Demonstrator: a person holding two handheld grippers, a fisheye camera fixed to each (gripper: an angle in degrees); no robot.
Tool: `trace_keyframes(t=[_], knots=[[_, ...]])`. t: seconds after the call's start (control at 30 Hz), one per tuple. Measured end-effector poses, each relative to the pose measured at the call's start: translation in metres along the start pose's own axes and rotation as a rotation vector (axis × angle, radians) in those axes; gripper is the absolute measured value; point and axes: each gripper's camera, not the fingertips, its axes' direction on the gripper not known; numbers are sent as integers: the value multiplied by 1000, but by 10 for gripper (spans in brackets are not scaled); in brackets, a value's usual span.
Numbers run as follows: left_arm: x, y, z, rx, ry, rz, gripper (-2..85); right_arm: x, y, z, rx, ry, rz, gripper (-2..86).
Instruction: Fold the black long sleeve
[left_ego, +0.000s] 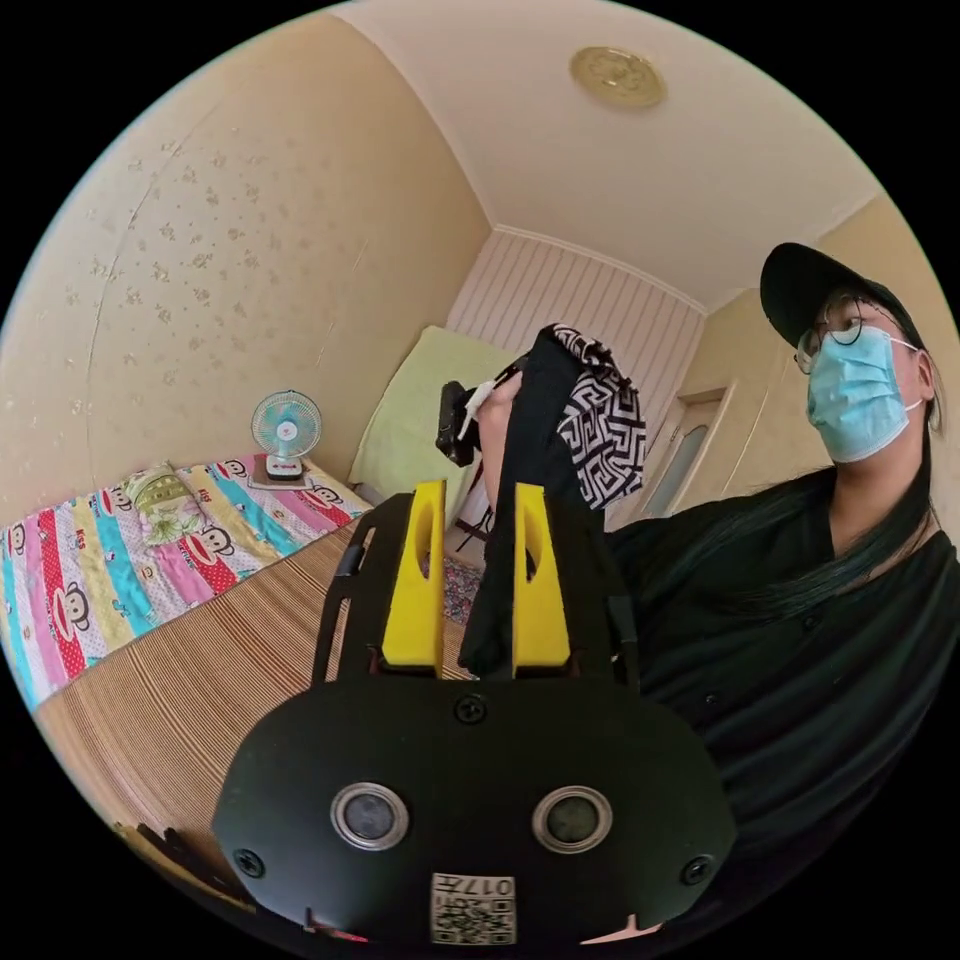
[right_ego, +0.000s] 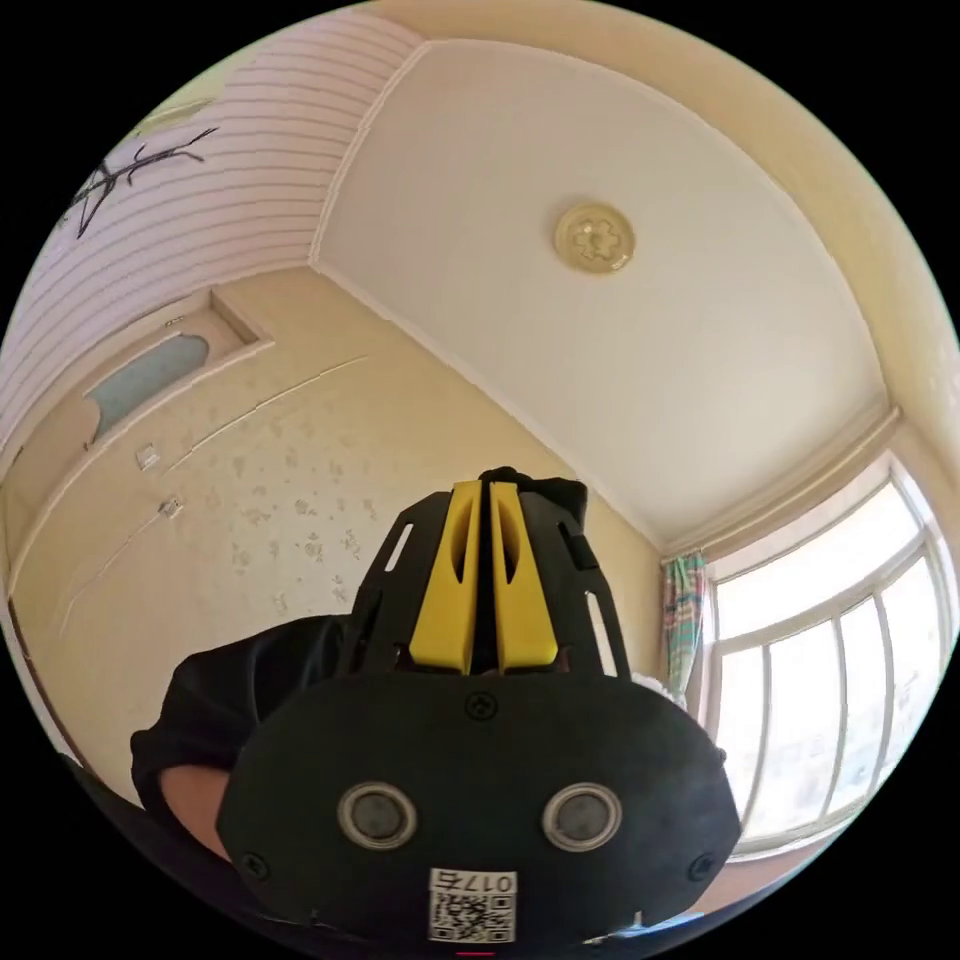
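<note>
The black long sleeve (left_ego: 535, 440) hangs in the air as a narrow column, with a black-and-white patterned part (left_ego: 603, 425) draped at its top. My right gripper (left_ego: 455, 425) holds it up there, in a person's hand. In the right gripper view the right gripper (right_ego: 487, 485) has its yellow jaws pressed together, and a bit of black cloth (right_ego: 545, 490) shows at their tips. My left gripper (left_ego: 480, 490) is lower down, open, its jaws on either side of the hanging cloth's lower end (left_ego: 485, 620).
A bed with a striped mat (left_ego: 200, 660) lies below left, with a colourful blanket (left_ego: 120, 580), a small fan (left_ego: 285, 430) and a green pillow (left_ego: 415, 420) on it. The person in black (left_ego: 800, 640) stands at the right. A window (right_ego: 830, 660) is on one wall.
</note>
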Motion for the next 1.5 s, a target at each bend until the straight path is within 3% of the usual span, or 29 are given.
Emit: trace_keyframes(t=[0.17,0.3,0.4,0.47,0.57,0.7,0.77,0.83,1.0,1.23,1.4,1.5], knots=[[31,-4,32,-79,125,24,151,30,43,49,-132,86,201,15],[41,5,49,-80,208,18,136,52,60,104,-474,452,519,15],[48,8,62,-76,317,19,119,52,76,142,-556,462,495,18],[54,13,61,-20,524,56,49,52,81,158,-601,482,509,20],[69,9,52,15,675,119,0,39,87,164,-685,645,475,26],[107,-7,25,85,533,212,-8,0,95,126,-657,1087,398,47],[127,-19,7,138,298,199,-9,-30,101,103,-532,1301,353,71],[138,-27,-8,206,190,200,-9,-69,125,90,-474,1439,284,101],[154,-52,-19,218,93,189,-10,-132,218,66,-392,1508,184,133],[179,-81,-38,216,122,230,-10,-164,349,-18,-230,1579,390,153],[192,-108,-58,198,121,274,-10,-120,344,-65,-102,1535,448,167],[196,-120,-76,184,81,297,-10,-88,305,-81,-152,1481,452,105]])
